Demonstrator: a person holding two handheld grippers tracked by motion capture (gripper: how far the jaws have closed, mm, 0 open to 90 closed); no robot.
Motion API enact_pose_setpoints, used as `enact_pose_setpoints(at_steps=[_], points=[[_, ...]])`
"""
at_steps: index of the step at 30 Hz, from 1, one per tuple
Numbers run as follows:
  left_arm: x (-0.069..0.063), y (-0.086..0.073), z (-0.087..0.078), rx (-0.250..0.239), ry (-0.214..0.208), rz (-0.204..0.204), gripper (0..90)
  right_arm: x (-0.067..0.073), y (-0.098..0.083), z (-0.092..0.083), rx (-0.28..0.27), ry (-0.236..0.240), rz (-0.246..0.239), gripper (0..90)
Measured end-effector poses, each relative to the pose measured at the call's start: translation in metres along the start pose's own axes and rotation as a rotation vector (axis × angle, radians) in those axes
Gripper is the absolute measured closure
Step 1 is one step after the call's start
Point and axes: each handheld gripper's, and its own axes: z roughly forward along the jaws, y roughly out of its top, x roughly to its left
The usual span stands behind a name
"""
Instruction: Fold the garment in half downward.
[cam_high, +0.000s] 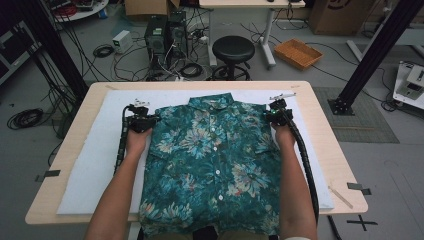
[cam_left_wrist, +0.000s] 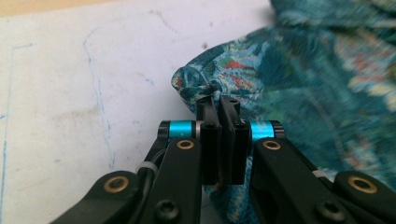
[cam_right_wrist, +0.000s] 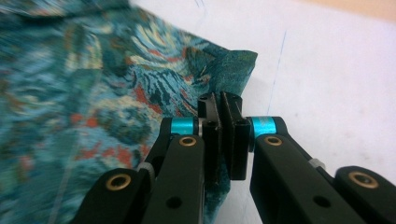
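- Cables, a black stool (cam_high: 233, 49) and an orange tray (cam_high: 298, 53) litter the grey floor beyond the bench (cam_high: 320, 125); a white mat (cam_high: 95, 165) covers most of the wooden top
- Teal floral shirt (cam_high: 212, 160) lies flat and face up in the middle of the mat, buttoned; its collar points to the far edge of the bench and its hem hangs over the near edge
- Left gripper (cam_high: 150, 120) sits at the shirt's shoulder on the left side, toward the far left corner of the mat; in the left gripper view its jaws are pressed together on a bunched fold of the cloth (cam_left_wrist: 205, 81)
- Right gripper (cam_high: 272, 116) sits at the opposite shoulder, toward the far right corner of the mat; in the right gripper view its jaws are clamped on the corner of the fabric (cam_right_wrist: 233, 63), with bare mat just beside it
- Both forearms reach in from the near edge, one along each side of the shirt
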Motion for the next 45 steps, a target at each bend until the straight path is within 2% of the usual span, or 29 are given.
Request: enact_pose_setpoints(at_steps=[1,3,4,5,7,10,13,16,21,26,30,36,45], points=[[0.001,0.000,-0.004,-0.009,-0.013,-0.014,86.7,0.002,0.002,-0.014,-0.028,0.018,-0.023,87.4],[0.003,0.000,-0.013,-0.039,-0.050,-0.041,86.7,0.004,0.002,-0.019,-0.035,0.027,-0.030,87.4],[0.003,0.000,-0.013,-0.039,-0.050,-0.041,86.7,0.004,0.002,-0.019,-0.035,0.027,-0.030,87.4],[0.002,-0.001,-0.024,-0.063,-0.091,-0.053,86.7,0.005,0.002,-0.024,-0.045,0.032,-0.042,87.4],[0.000,-0.003,-0.035,-0.067,-0.121,-0.035,86.7,0.007,-0.003,-0.040,-0.078,0.050,-0.056,87.4],[-0.003,-0.004,-0.053,-0.088,-0.160,-0.042,86.6,0.008,-0.010,-0.055,-0.108,0.078,-0.047,87.3],[-0.006,-0.007,-0.069,-0.102,-0.200,-0.040,86.6,0.013,-0.021,-0.071,-0.124,0.099,-0.068,87.3],[-0.014,-0.014,-0.083,-0.108,-0.228,-0.022,86.6,0.016,-0.034,-0.088,-0.149,0.117,-0.086,87.3],[-0.028,-0.030,-0.106,-0.122,-0.277,0.013,86.6,0.019,-0.061,-0.110,-0.171,0.148,-0.088,87.3],[-0.038,-0.054,-0.127,-0.120,-0.311,0.034,86.7,0.025,-0.090,-0.129,-0.199,0.182,-0.084,87.3],[-0.045,-0.073,-0.140,-0.113,-0.337,0.039,86.7,0.029,-0.109,-0.144,-0.210,0.182,-0.096,87.3],[-0.057,-0.097,-0.158,-0.097,-0.353,0.083,86.6,0.036,-0.130,-0.169,-0.233,0.186,-0.112,87.3],[-0.068,-0.127,-0.176,-0.040,-0.377,0.102,86.7,0.045,-0.157,-0.193,-0.202,0.191,-0.136,87.2]])
